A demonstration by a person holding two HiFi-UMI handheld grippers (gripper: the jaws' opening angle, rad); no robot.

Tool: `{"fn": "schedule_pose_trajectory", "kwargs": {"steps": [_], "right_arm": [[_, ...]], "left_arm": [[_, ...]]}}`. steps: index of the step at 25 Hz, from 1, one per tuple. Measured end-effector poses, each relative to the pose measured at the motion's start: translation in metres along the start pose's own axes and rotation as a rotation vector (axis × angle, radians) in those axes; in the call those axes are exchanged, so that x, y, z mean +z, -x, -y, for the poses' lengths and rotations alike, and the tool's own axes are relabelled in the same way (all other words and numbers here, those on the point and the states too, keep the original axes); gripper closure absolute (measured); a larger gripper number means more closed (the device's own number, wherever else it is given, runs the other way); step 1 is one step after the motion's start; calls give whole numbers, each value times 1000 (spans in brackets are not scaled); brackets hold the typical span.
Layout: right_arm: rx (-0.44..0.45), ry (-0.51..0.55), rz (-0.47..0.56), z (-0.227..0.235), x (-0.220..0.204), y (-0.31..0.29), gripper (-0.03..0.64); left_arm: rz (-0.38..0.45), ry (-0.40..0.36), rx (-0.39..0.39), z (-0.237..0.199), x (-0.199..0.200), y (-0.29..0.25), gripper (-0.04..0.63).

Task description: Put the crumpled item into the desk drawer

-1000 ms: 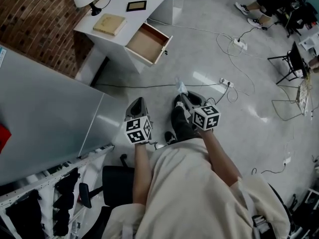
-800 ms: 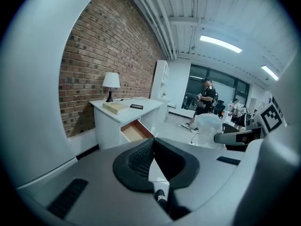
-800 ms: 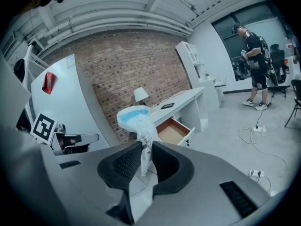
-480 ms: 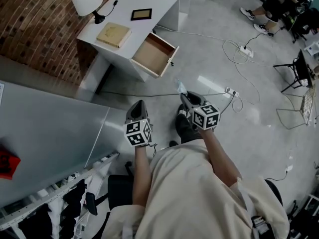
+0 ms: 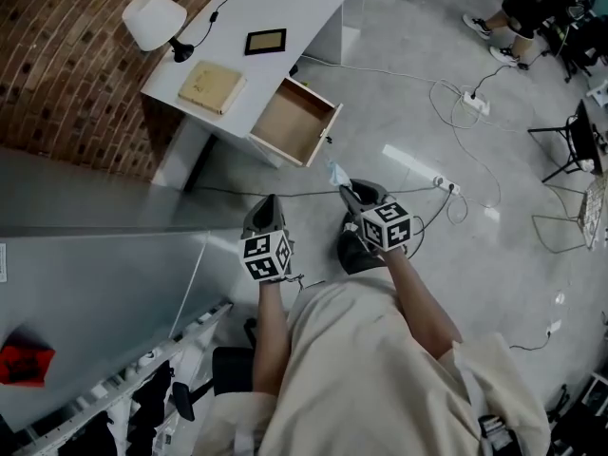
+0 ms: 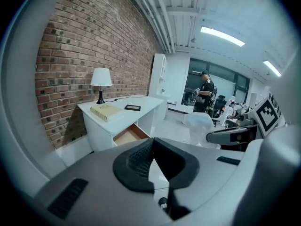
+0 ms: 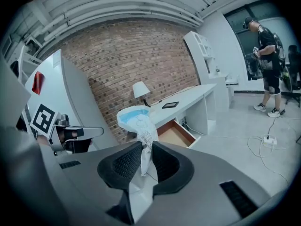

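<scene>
Head view is showing the right claw squeezing the crumpled item at its tip. The item is sticking out past the claw toward 11 o'clock, up in the air over the floor, and it is not touching anything else. The open drawer is lying at 11 o'clock from that claw too, well apart from it. So the item is pointing the way it needs to go. The drawer is hanging out of the white counter toward 5 o'clock, with its open top facing up and its front wall nearest the person.

In the right gripper view the two pads are clamping the item's thin bottom end. Its long side is standing up toward 12 o'clock, with the wider blue-and-white part on top.

The left claw is waiting beside the right one, at its 9 o'clock. In the left gripper view its jaws are resting together with nothing between them. Both claws are looking about equally far from the drawer, but only the right one is carrying something. I am guessing the right claw needs to travel toward 11 o'clock until the item is hanging above the drawer's open top, and then let go.
</scene>
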State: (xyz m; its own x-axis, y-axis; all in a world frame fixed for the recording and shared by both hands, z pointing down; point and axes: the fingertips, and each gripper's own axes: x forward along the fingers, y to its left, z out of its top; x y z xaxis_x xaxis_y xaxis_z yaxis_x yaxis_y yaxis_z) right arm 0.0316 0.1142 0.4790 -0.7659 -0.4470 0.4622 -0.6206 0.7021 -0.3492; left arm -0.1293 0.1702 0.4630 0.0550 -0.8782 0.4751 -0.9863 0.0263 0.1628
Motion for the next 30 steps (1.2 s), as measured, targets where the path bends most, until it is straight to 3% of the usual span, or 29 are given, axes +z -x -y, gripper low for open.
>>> {"fn": "schedule_pose_trajectory", "kwargs": {"steps": [7, 16, 23, 30], "right_arm": [[48, -6, -19, 30, 27, -25, 525], [93, 26, -8, 74, 70, -57, 525], [85, -17, -28, 112, 60, -72, 524], [91, -76, -74, 117, 45, -86, 525]], "left_arm": [[-17, -42, -8, 11, 25, -47, 578], [-17, -37, 22, 8, 50, -102, 578], [-26, -79, -10, 22, 47, -125, 578], [-96, -23, 18, 3, 26, -127, 578]]}}
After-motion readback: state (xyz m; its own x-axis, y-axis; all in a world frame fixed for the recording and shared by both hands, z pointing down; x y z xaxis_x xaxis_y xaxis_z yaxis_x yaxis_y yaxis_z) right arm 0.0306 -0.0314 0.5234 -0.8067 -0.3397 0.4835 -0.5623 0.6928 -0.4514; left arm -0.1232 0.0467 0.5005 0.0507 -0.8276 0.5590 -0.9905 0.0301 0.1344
